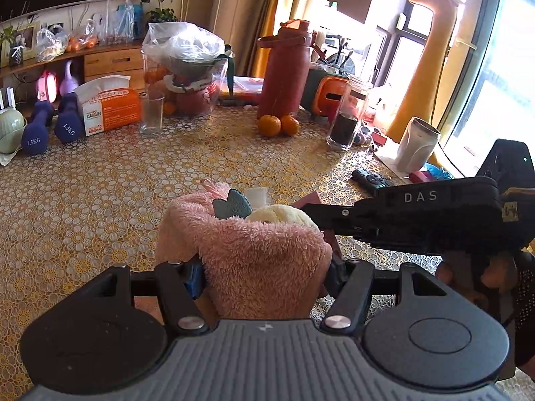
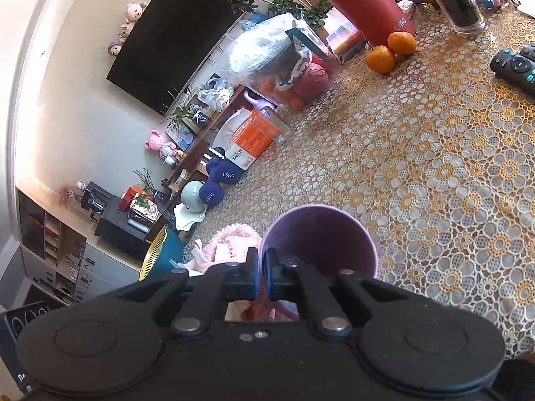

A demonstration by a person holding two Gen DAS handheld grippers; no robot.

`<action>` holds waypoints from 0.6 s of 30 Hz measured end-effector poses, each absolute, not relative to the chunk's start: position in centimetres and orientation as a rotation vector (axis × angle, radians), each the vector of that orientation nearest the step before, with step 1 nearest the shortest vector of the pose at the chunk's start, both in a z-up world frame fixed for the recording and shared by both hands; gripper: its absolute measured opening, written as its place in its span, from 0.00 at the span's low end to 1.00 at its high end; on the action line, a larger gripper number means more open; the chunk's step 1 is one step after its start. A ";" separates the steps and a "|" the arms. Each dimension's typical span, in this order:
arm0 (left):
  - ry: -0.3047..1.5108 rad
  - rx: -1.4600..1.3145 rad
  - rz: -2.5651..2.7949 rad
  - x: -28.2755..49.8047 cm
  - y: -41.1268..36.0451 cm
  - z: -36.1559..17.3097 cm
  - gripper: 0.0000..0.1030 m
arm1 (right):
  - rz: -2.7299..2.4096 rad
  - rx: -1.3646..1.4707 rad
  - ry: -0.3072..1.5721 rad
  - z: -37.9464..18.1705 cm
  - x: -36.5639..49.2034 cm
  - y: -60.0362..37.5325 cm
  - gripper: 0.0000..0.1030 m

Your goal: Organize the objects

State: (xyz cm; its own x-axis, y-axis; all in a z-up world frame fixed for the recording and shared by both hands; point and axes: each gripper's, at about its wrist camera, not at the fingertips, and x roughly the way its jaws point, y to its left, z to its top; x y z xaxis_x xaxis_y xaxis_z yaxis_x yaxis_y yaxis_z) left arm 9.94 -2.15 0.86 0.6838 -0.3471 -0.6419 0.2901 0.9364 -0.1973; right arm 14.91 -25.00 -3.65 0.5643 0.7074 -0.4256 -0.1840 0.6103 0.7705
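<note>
Pink fleece towel (image 1: 264, 260) sits clamped between the left gripper (image 1: 265, 277) fingers, at the near edge of the lace-patterned table (image 1: 100, 207). Right gripper (image 2: 263, 279) is pinched nearly closed on the rim of a purple cup (image 2: 317, 234), just beside the towel. Two oranges (image 1: 279, 124) and a red flask (image 1: 284, 70) stand toward the far edge; a remote (image 1: 371, 178) lies at the right edge.

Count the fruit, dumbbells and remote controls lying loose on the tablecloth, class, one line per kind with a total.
Oranges beside the red flask: 2
Purple dumbbells: 2
Remote controls: 2
Total: 6
</note>
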 end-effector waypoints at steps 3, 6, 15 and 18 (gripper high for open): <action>0.762 -0.073 -0.346 10.5 -2.5 -0.3 0.63 | 0.576 0.752 0.816 -3.8 14.8 -24.7 0.05; 0.795 -0.064 -0.297 11.4 -2.1 -1.7 0.62 | 0.563 0.769 0.837 -4.2 14.7 -24.6 0.05; 0.806 -0.069 -0.195 12.0 1.3 -2.5 0.62 | 0.554 0.763 0.864 -3.6 15.2 -24.5 0.05; 0.775 -0.086 -0.193 11.5 2.0 -1.6 0.63 | 0.543 0.726 0.881 -2.9 16.1 -23.7 0.06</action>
State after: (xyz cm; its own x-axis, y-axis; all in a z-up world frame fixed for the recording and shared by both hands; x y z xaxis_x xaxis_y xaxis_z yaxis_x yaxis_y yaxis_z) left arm 11.50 1.99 -1.56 0.6978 -0.2048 -0.6864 0.1417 0.9788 -0.1480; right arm 16.06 -23.68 -2.87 0.5320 0.6888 -0.4924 -0.1296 0.6409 0.7566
